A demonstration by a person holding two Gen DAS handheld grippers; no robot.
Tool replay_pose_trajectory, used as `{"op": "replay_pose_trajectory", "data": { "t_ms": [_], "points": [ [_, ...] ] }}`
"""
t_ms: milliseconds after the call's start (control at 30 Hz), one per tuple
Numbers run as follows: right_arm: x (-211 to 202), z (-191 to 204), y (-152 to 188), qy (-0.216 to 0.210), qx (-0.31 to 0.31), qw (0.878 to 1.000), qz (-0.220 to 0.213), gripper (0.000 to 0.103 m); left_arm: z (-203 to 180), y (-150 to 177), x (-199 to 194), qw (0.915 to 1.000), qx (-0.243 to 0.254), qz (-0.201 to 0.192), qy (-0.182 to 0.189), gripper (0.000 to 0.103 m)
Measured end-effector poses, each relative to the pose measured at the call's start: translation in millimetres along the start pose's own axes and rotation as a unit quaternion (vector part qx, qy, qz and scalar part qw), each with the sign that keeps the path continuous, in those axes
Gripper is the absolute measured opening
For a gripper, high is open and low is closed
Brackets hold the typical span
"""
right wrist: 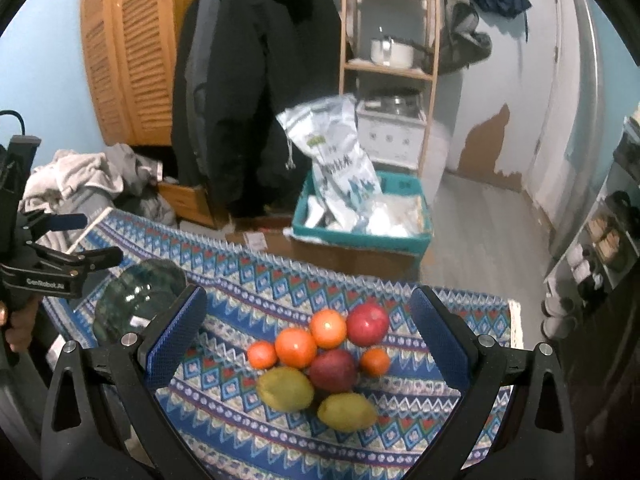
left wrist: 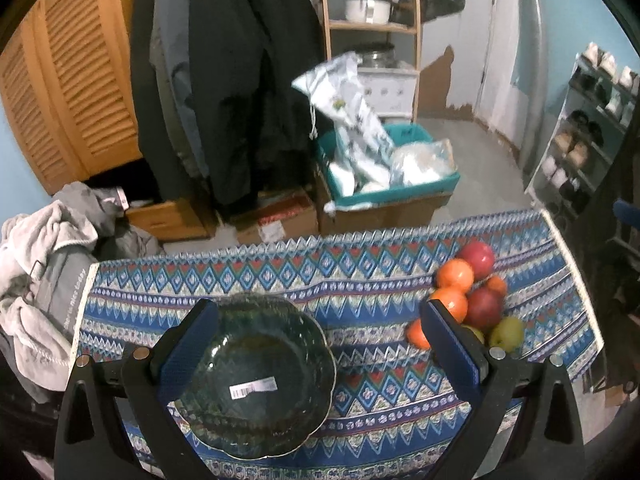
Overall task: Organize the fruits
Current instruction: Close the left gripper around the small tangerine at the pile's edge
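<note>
A dark green glass bowl [left wrist: 256, 376] with a barcode sticker stands empty on the blue patterned tablecloth [left wrist: 360, 276]. My left gripper [left wrist: 318, 312] is open above it, its left finger over the bowl's rim. To the right lies a pile of fruit [left wrist: 472, 296]. In the right wrist view the pile shows two red apples [right wrist: 368, 323], two oranges [right wrist: 296, 347], two small tangerines [right wrist: 262, 354] and two yellow-green fruits [right wrist: 285, 389]. My right gripper [right wrist: 308, 294] is open above the pile and holds nothing. The bowl [right wrist: 136, 300] and the left gripper [right wrist: 92, 240] appear at the left.
Beyond the table's far edge a teal crate [right wrist: 360, 240] of plastic bags sits on a cardboard box. Dark coats [right wrist: 256, 80] hang beside a louvred wooden wardrobe [right wrist: 128, 52]. A heap of clothes [left wrist: 44, 264] lies at the left, a shoe rack [left wrist: 584, 136] at the right.
</note>
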State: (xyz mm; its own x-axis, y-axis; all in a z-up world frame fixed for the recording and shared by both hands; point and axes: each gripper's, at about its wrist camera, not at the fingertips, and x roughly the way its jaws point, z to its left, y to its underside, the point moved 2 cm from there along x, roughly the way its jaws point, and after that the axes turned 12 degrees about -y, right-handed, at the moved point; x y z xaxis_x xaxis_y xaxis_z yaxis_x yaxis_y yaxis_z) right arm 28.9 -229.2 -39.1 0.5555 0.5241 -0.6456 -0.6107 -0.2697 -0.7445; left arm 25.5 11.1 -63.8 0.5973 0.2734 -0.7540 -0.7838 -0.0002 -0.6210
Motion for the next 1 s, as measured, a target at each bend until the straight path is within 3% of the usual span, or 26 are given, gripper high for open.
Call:
{"op": "replay_pose_trajectory", "data": {
  "t_ms": [200,567,1000],
  "points": [
    [18.2,-18.7,15.8,0.006,0.019,0.999,0.037,0.1,-24.5,12.8,24.0,0.9988,0.037,0.03,0.015,0.102],
    [73.1,-60.7,72.3,0.01,0.061,0.987,0.15,0.1,-79.3,37.4,57.5,0.9899,0.108,0.078,0.048,0.102],
    [112.1,-73.3,110.0,-0.006,0.051,0.973,0.227,0.099,-100.1,53.2,103.9,0.9801,0.122,0.14,0.07,0.102]
  ]
}}
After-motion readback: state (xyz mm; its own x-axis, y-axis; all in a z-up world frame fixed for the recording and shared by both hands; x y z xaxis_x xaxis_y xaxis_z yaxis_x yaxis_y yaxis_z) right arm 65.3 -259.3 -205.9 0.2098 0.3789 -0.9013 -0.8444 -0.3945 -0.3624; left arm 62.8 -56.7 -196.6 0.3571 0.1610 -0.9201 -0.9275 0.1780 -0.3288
